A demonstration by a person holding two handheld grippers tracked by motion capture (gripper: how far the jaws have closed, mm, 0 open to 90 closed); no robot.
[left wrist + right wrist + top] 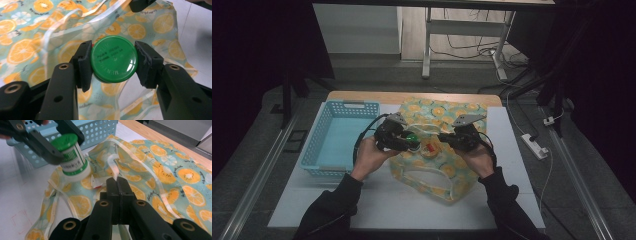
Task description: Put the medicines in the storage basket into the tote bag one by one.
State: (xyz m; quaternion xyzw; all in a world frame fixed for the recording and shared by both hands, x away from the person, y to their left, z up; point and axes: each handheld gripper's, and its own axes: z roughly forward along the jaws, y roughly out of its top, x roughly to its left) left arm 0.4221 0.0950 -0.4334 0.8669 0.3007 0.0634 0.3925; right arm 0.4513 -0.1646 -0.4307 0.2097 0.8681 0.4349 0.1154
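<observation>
A white tabletop (377, 200) carried a light-blue perforated basket (337, 135) on its left side and, just beside it, a translucent bag printed with orange slices (447, 172). The left claw (113, 62) was clamped on the green cap of a small white bottle (72, 157), holding it above the bag's near-basket edge. The right claw (117, 188) had its jaws pressed together, pinching the bag's clear strap (140, 167).
</observation>
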